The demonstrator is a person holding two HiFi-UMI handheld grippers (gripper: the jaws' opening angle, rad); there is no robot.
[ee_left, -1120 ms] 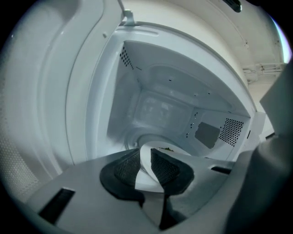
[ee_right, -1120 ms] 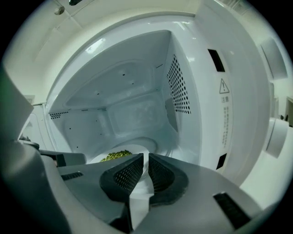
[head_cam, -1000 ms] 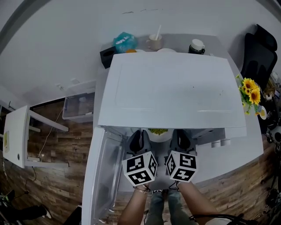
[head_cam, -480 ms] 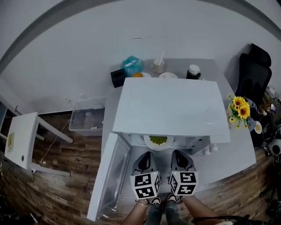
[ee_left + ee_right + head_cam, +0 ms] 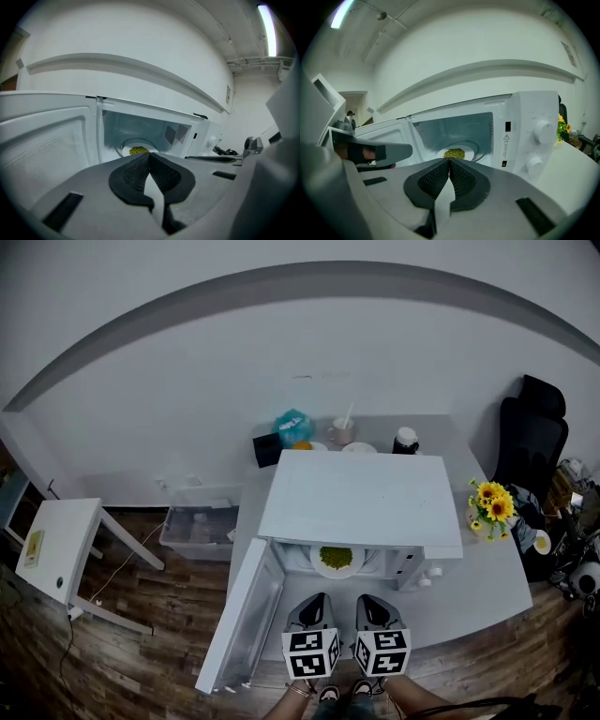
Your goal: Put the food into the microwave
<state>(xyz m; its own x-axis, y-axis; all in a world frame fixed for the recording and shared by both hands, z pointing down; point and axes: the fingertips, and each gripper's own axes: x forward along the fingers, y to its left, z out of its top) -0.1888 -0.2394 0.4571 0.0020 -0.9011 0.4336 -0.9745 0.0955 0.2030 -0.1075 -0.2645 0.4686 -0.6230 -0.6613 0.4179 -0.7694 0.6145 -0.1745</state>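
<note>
A white microwave stands on the grey table with its door swung open to the left. Inside it sits a white plate of green food, also visible in the left gripper view as the plate of food and in the right gripper view as the plate of food. My left gripper and right gripper hang side by side in front of the cavity, well back from it. Both are shut with their pads touching and nothing between them.
Behind the microwave stand a black box, a teal bag, a cup with a spoon and a dark jar. Sunflowers stand at the table's right. A clear bin and white side table are at left.
The head view has pulled back and up, so the microwave looks smaller. Both grippers have drawn back from the cavity, leaving the plate of food inside.
</note>
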